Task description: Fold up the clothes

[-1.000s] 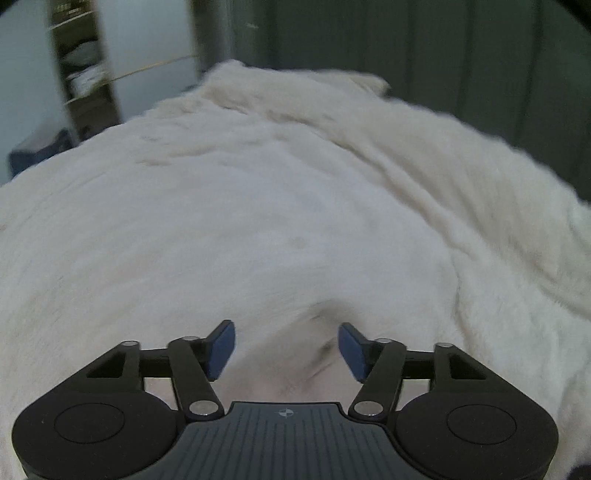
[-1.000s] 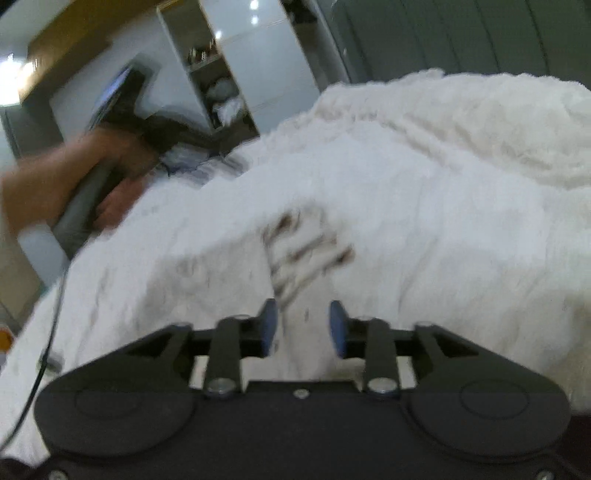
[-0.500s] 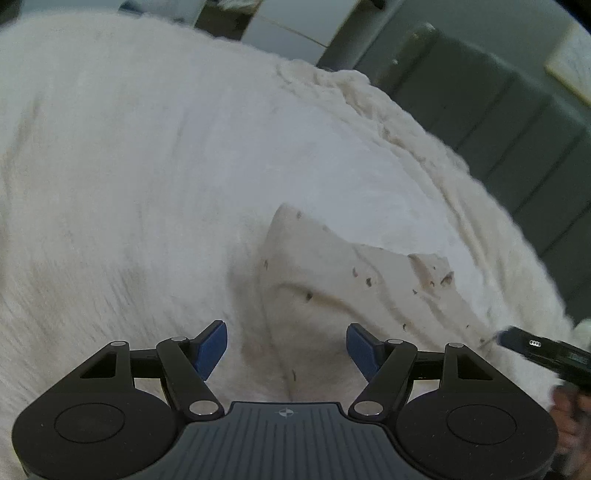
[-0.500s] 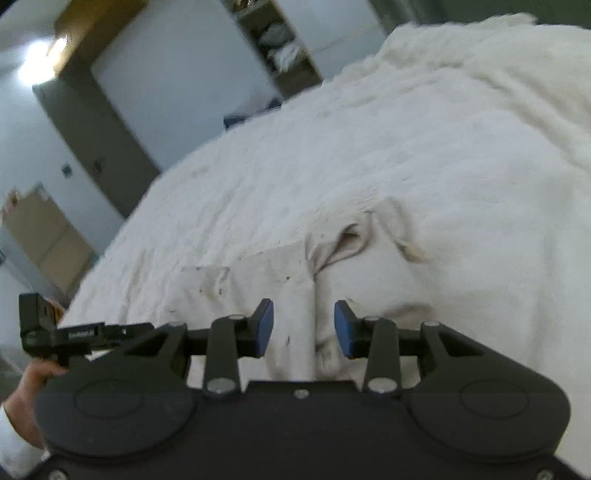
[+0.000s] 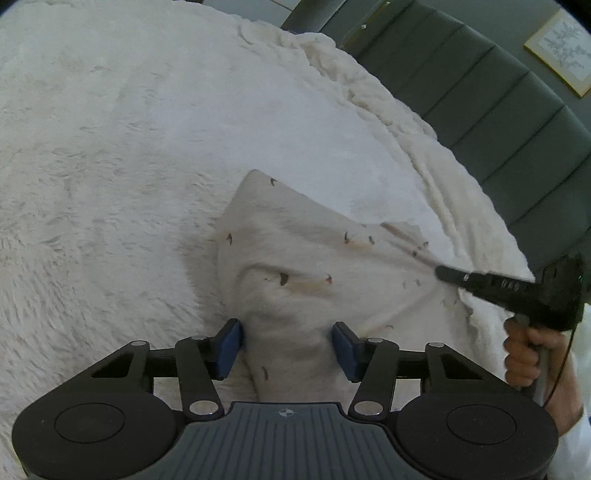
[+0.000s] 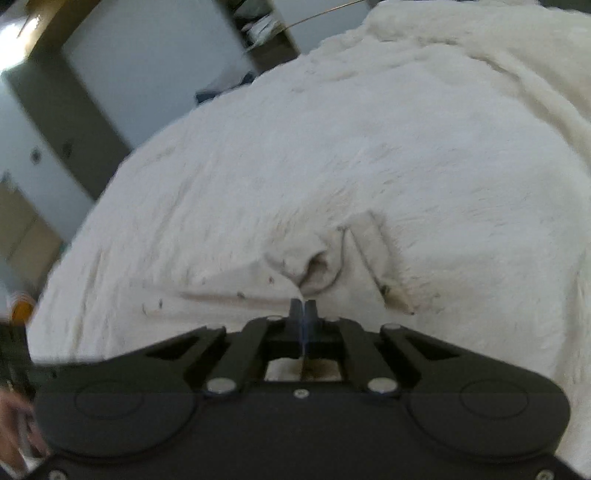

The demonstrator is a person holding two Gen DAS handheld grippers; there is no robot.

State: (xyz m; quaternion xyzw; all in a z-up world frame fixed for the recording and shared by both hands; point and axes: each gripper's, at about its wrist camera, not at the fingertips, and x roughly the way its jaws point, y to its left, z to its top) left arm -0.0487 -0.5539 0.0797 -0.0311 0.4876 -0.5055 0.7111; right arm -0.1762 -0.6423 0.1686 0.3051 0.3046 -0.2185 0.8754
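A cream garment (image 5: 295,258) with small dark marks lies crumpled on a fluffy white blanket (image 5: 110,166). In the left wrist view my left gripper (image 5: 288,349) is open, its blue pads on either side of a raised fold of the garment. My right gripper (image 5: 441,274) shows at the right of that view, pinching the garment's far edge. In the right wrist view my right gripper (image 6: 303,308) is shut on an edge of the garment (image 6: 240,295), which stretches to the left.
A dark green padded headboard (image 5: 480,92) runs behind the bed at the upper right. A framed picture (image 5: 561,55) hangs above it. In the right wrist view a wardrobe with shelves (image 6: 258,26) and a door stand beyond the bed.
My right gripper has closed on the garment's edge. My left gripper has moved in so a raised fold now sits between its open pads.
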